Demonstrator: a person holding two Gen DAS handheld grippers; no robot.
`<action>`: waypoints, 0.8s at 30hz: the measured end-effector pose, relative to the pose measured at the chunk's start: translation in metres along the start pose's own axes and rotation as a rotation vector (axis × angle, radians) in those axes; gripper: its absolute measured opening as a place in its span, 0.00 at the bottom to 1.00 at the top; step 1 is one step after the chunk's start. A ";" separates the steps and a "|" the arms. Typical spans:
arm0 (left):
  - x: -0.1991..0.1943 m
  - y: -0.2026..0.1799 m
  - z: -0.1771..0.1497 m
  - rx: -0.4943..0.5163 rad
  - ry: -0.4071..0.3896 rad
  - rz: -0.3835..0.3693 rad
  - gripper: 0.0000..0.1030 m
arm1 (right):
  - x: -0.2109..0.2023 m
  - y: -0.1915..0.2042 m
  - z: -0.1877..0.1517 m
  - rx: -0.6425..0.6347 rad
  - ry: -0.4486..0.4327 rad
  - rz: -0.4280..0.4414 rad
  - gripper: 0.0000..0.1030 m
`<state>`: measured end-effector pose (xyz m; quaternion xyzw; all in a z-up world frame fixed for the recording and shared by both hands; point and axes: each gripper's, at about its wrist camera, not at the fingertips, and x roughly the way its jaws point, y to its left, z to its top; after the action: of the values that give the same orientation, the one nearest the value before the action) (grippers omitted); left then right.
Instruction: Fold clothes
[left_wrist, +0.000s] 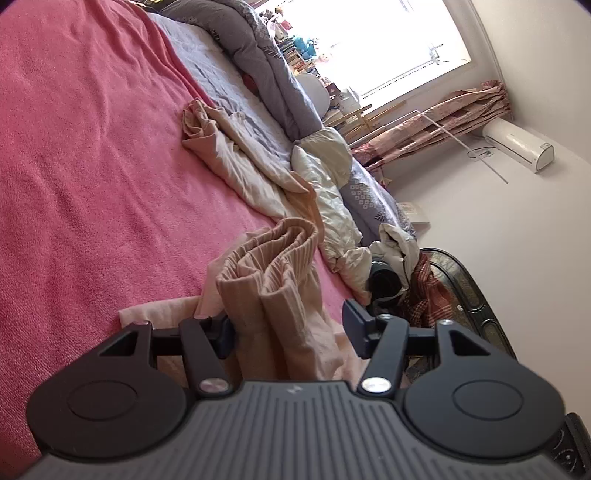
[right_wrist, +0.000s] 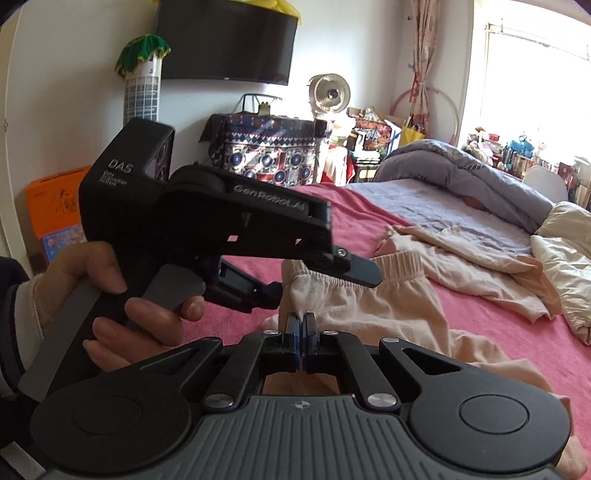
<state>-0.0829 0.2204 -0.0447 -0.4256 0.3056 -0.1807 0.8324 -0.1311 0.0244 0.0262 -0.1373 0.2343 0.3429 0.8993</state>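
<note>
Pale peach trousers (right_wrist: 388, 314) lie on the pink blanket (right_wrist: 517, 354) of a bed. Their elastic waistband (right_wrist: 369, 275) is lifted and bunched. My right gripper (right_wrist: 301, 323) is shut on a pinch of fabric at the waistband edge. A hand (right_wrist: 122, 302) holds my left gripper (right_wrist: 321, 286) just above it. In the left wrist view the left gripper (left_wrist: 291, 328) is open, its fingers (left_wrist: 356, 326) either side of the folded, ribbed-looking waistband (left_wrist: 273, 266). A second peach garment (left_wrist: 236, 158) lies crumpled further up the bed (left_wrist: 92, 166).
A grey duvet (right_wrist: 480, 177) and a cream quilt (left_wrist: 325, 177) are heaped along the far side of the bed. Beyond stand a cloth-covered cabinet (right_wrist: 266, 151), a fan (right_wrist: 330, 92), a wall screen (right_wrist: 225, 40) and an orange box (right_wrist: 51, 206). A bright window (left_wrist: 369, 40) lights the room.
</note>
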 end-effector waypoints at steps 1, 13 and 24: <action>0.000 0.002 -0.001 -0.006 -0.004 0.007 0.56 | 0.001 0.000 -0.001 0.005 0.004 0.003 0.03; -0.008 -0.019 -0.004 0.078 -0.068 0.070 0.12 | 0.006 -0.006 -0.016 0.085 0.023 0.036 0.09; -0.026 -0.168 0.072 0.352 -0.242 -0.043 0.11 | -0.083 -0.070 -0.035 0.238 -0.159 -0.217 0.54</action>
<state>-0.0616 0.1818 0.1343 -0.2987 0.1580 -0.1966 0.9204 -0.1491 -0.0866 0.0457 -0.0269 0.1850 0.2235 0.9566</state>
